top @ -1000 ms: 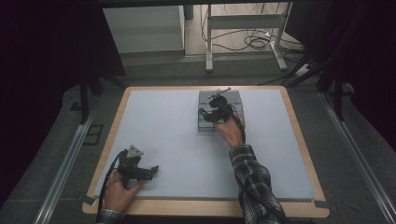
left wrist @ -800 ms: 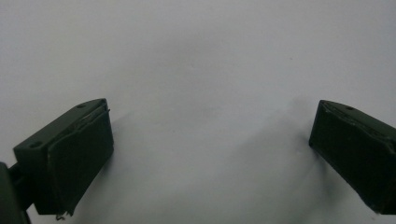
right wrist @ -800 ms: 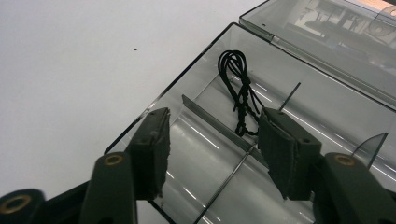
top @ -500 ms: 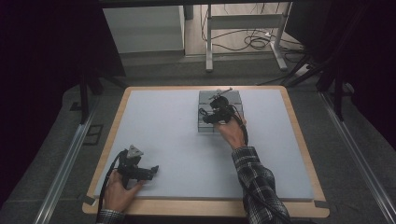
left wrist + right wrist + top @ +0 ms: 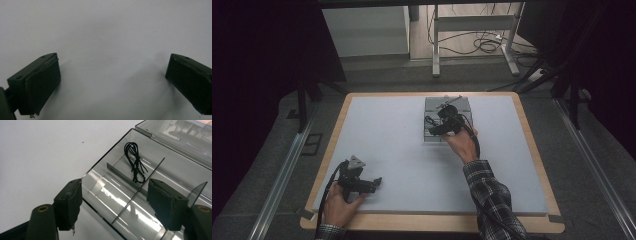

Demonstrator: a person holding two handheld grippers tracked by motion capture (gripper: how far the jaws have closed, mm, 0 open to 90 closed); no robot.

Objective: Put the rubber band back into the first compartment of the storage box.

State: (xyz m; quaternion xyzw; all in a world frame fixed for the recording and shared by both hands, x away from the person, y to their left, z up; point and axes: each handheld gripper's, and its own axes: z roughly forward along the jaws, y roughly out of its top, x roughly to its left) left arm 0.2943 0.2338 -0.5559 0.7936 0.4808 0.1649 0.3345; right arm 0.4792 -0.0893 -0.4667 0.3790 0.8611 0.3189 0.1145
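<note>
Right hand-held gripper (image 5: 113, 205) spread over clear compartment box (image 5: 160, 185), black cable ties (image 5: 135, 161) beyond its jaws; left hand-held gripper (image 5: 112, 82) spread over bare tabletop (image 5: 105, 30).

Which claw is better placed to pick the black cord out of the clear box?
Right. The right claw is open over the clear box, near the black cord. The left claw sits far off on bare table.
</note>
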